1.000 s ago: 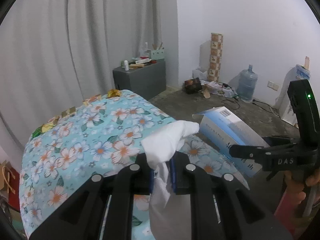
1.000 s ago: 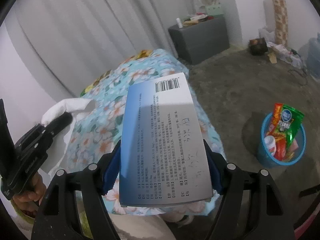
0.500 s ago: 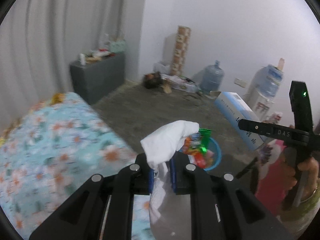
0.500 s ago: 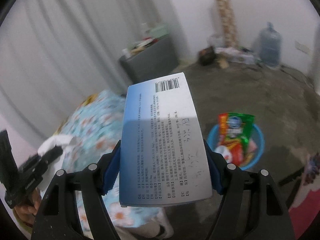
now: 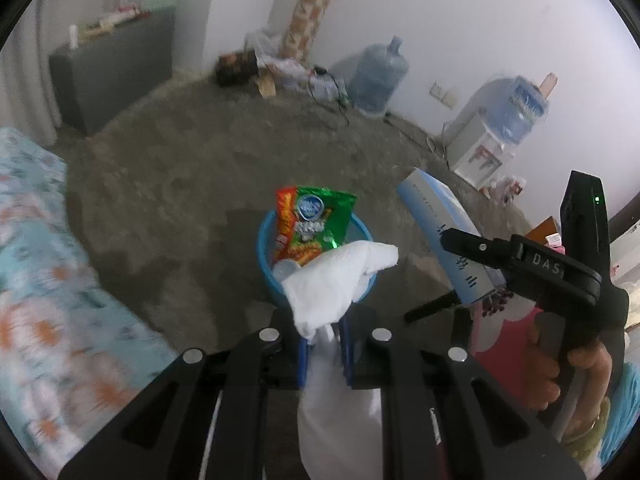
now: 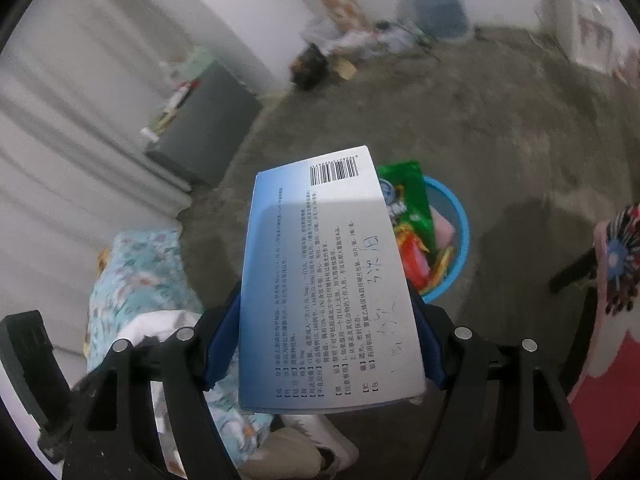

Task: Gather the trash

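Pinching a white tissue (image 5: 340, 280), the left gripper (image 5: 323, 344) hangs above the blue bin (image 5: 265, 240); the right gripper (image 6: 320, 344) clamps a box (image 6: 324, 280).

One round blue plastic bin (image 5: 266, 240), one green-and-red foil snack bag (image 5: 316, 222), one crumpled white tissue (image 5: 332, 280), one flat blue-and-white cardboard medicine box (image 6: 328, 280), two large blue water bottles (image 5: 378, 74), one dark grey cabinet (image 5: 112, 68), two black hand-held grippers (image 5: 324, 350).

Right gripper (image 6: 326, 344) clamps the blue-white carton (image 6: 328, 280) flat between both pads, barcode end forward. Just past its far right corner, the blue bin (image 6: 460, 236) holds snack wrappers (image 6: 408, 216).
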